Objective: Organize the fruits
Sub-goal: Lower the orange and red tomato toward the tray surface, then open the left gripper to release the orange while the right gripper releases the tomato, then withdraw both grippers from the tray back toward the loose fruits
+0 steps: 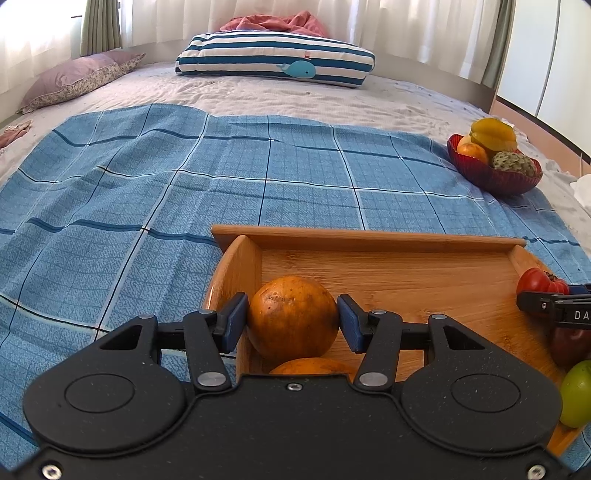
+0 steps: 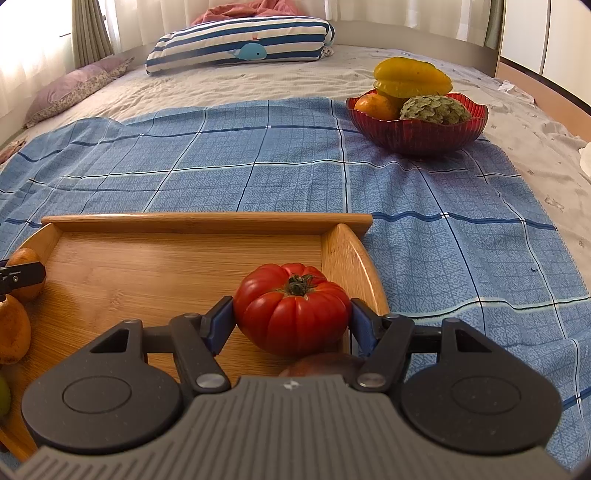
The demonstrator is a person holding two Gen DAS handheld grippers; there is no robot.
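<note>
Left gripper [image 1: 291, 321]: black speckled body, blue pads, two round discs at 9 and 3 o'clock, silver rivets, centre screw. Right gripper [image 2: 291, 323]: black linkage, blue pads, ribbed grey housing at 6 o'clock.

The room was a bedroom, with a bed [image 1: 258, 99] under a pale, crumpled sheet and a blue checked cloth [image 1: 184, 192] spread over its near half. At the far end lay a blue-and-white striped cushion [image 1: 275, 57] with a whale on it, a rumpled pink blanket [image 1: 273, 22] behind it, and a mauve flowered pillow [image 1: 77, 79] to the left. Daylight came softly through sheer white curtains [image 1: 406, 22] along the back, flanked by greenish drapes [image 1: 99, 26], with pale wardrobe doors [image 1: 546, 62] at the right.
</note>
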